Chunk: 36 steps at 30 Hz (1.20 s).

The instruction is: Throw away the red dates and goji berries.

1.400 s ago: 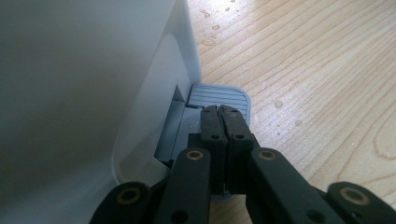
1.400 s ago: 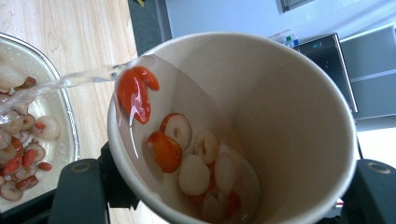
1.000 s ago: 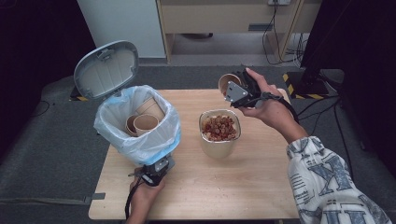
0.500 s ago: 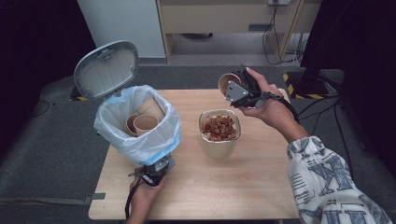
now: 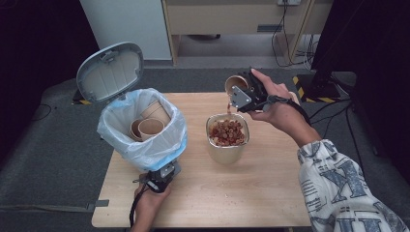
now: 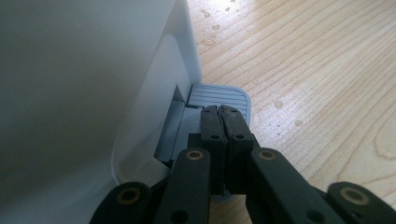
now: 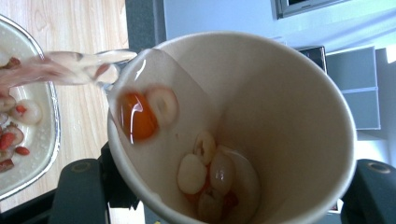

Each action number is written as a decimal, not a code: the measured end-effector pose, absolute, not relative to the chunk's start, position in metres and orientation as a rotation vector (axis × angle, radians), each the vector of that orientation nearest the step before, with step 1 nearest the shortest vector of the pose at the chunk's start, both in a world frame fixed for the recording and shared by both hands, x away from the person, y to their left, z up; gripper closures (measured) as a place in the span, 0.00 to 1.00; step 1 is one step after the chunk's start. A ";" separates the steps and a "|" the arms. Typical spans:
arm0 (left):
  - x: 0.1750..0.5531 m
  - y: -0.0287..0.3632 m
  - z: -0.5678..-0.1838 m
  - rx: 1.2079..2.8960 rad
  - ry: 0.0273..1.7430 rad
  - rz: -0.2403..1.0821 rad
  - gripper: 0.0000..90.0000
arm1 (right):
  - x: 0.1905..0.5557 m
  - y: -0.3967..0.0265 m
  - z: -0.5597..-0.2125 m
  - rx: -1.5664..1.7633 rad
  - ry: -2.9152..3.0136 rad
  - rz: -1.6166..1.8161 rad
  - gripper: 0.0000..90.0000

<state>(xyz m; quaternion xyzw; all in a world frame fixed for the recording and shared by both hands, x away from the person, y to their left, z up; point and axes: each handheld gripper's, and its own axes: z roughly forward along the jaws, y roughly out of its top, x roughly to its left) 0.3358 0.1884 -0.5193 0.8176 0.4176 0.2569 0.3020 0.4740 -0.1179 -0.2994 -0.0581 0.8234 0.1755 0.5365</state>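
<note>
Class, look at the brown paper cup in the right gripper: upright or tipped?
Tipped. The brown paper cup lies sideways, liquid and fruit pieces spilling over its rim toward the metal food container.

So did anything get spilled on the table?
Yes, a little. Small water drops dot the wooden table beside the bin's pedal. The tilted paper cup pours into the metal container, not onto the table.

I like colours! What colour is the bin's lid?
Light grey round plastic bin lid, standing open; the high view shows it best.
</note>
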 end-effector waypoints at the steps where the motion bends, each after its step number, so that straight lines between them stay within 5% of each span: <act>1: 0.336 0.188 -0.519 2.168 1.109 0.681 0.97 | 0.474 -0.118 -0.300 -0.144 1.957 0.410 0.33; 36: 0.336 0.188 -0.519 2.169 1.105 0.684 0.97 | 0.476 -0.122 -0.302 -0.103 1.974 0.472 0.33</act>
